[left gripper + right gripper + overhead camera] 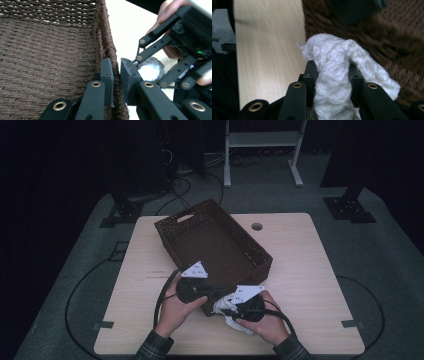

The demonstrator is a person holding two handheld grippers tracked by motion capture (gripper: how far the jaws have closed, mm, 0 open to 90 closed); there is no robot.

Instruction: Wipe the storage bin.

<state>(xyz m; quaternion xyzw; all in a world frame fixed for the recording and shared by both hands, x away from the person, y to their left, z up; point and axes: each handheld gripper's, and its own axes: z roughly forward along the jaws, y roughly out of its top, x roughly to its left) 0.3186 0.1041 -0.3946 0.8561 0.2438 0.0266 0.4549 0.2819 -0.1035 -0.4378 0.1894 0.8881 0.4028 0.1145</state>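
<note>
2 tongs at a wicker basket on a pale table, in a dim room.

The light wooden table point(300, 270) stands on grey carpet with dark stands and a white frame point(262, 140) behind. The brown woven basket point(210, 240) sits at the table's middle, angled. The left tongs point(116, 72) are closed on the basket's near wall, 1 jaw inside and 1 outside. The right tongs point(332, 72) are clamped on a white knitted cloth point(332, 62), held just beside the basket's outer wall, near the table's front edge.
</note>
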